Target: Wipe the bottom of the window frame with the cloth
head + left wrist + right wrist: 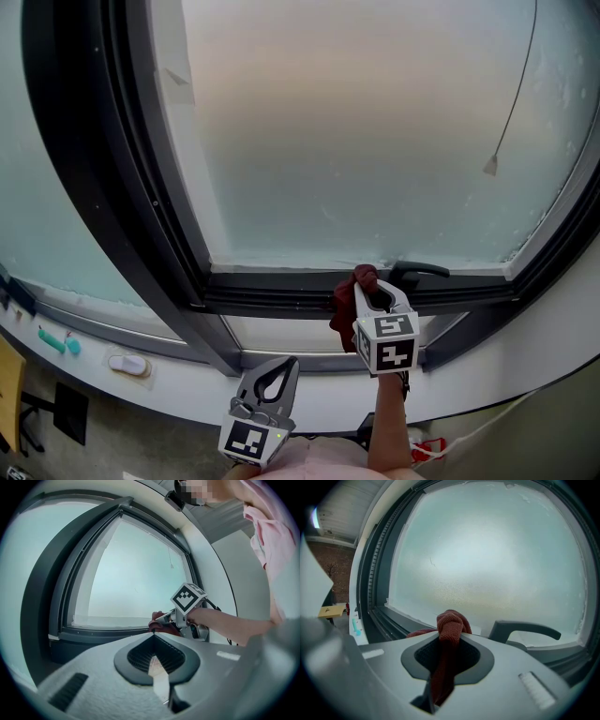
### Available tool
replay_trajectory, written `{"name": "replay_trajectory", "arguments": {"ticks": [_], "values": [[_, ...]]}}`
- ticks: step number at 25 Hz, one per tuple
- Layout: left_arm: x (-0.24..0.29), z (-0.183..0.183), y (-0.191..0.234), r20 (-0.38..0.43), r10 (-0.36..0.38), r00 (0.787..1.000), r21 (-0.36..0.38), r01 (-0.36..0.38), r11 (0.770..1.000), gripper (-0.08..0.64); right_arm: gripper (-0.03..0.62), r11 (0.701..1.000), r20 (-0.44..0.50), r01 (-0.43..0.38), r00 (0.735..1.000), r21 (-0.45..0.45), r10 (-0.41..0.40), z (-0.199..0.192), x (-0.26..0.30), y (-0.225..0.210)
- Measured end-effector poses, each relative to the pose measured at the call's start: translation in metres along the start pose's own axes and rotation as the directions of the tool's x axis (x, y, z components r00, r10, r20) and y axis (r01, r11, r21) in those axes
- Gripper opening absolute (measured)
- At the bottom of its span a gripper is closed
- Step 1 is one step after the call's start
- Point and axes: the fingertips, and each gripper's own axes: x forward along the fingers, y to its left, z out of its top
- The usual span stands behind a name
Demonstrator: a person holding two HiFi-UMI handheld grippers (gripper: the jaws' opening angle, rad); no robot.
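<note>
**A:** What's nearest you?

**B:** My left gripper (286, 367), held low by my body. Its jaws are pressed together on nothing, so it is idle.

**A:** And the other one?

**B:** My right gripper (370, 289) is farther out with its jaws pinched on the cloth (343, 319). A bunched knob of red-brown fabric sticks out past my tips, one fold runs back between the jaws, and the rest hangs off to the left.

**A:** Where is the cloth relative to the window frame (281, 286)?

**B:** It's at the bottom rail, just left of the dark handle (419, 272). I can't tell if the knob is pressing on the rail or is just shy of it.

**A:** How will it handle?

**B:** I expect it to be light, soft and floppy. It should mould into the rail's grooves but will push nothing on its own, so the pressure has to come from my tips. Gripping the bunched middle, as I am now, looks right. A looser hold near an edge would probably let it drag out, and the hanging tail may snag on the handle.

**A:** What's beyond that?

**B:** Only the frosted glass (375, 141).
</note>
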Motion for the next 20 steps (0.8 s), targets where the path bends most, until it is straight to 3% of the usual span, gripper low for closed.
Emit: {"name": "replay_trajectory", "arguments": {"ticks": [2,6,10,20], "values": [[-0.002,-0.006,0.0,-0.033,0.0,0.999,-0.001,0.0,1.0,-0.002,0.064,1.0,0.001,0.002,1.0,-0.002,-0.002,0.0,0.0,0.0],[-0.003,0.002,0.003,0.001,0.019,1.0,-0.002,-0.019,1.0,-0.001,0.064,1.0,0.002,0.007,1.0,-0.006,-0.007,0.001,0.0,0.0],[-0.009,-0.003,0.007,-0.028,0.027,0.999,0.003,-0.027,1.0,-0.002,0.064,1.0,0.001,0.025,1.0,-0.019,-0.025,0.003,0.0,0.0],[-0.023,0.012,0.021,0.026,0.049,0.998,0.012,-0.05,0.999,-0.002,0.064,0.991,-0.002,0.077,0.997,-0.113,-0.078,0.012,0.0,0.007]]}}
